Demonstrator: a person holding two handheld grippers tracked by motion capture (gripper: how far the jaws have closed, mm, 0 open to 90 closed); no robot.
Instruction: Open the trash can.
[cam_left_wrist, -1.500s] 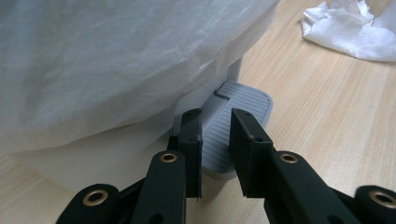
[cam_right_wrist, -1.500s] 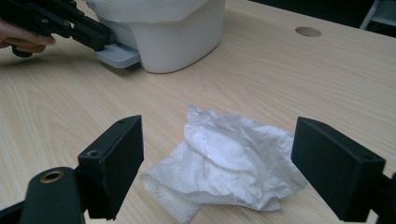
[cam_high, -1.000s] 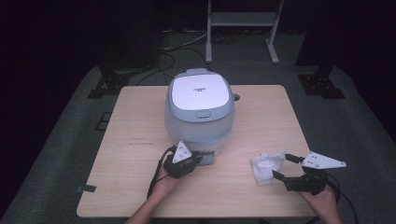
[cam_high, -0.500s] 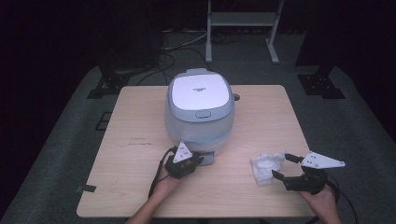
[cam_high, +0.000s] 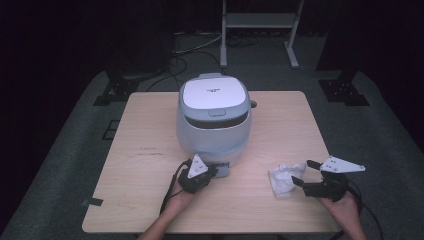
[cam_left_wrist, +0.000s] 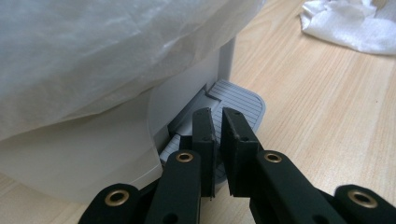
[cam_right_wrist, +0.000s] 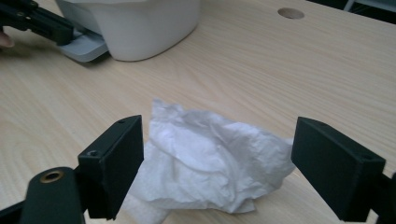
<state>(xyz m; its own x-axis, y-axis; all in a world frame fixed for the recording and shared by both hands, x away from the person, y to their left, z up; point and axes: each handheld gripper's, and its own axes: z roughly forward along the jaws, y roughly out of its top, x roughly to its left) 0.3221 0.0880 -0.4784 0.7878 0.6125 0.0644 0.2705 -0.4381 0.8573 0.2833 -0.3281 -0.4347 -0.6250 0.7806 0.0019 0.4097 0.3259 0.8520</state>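
1. Clearly, the left hand-held gripper (cam_left_wrist: 217, 116) is the first worry. Its jaws have just been closing and now stand almost together, with only a thin slit between them, right over the grey ribbed tray (cam_left_wrist: 240, 100) at the foot of the rice cooker (cam_high: 214, 117). I cannot tell whether an edge of the tray is actually pinched in that slit.
2. If nothing is caught, a pull would likely come away empty, with the pads scraping over the ribs.
3. If only a thin lip is caught, the tray may slip out partway. It could also twist in its slot and jam against the cooker's base.
4. Pulling hard on a stuck tray could drag the whole cooker forward across the surface (cam_high: 150, 150), since nothing braces it.
5. The right hand-held gripper (cam_right_wrist: 219, 140) stands wide open. The crumpled tissue (cam_right_wrist: 210, 154) lies on the surface between its jaws, and neither pad presses on it.
6. Closing there on such a loose wad may catch only an outer fold, so the tissue could tear or trail out when lifted.
7. In the high view the tissue (cam_high: 282, 179) sits well to the right of the tray, near the front edge of the surface. A nudge from the right hand-held gripper (cam_high: 302, 172) might push it along rather than grip it.
8. Any liquid in the tray could spill if it comes out tilted, and the tissue is not yet placed to catch it.
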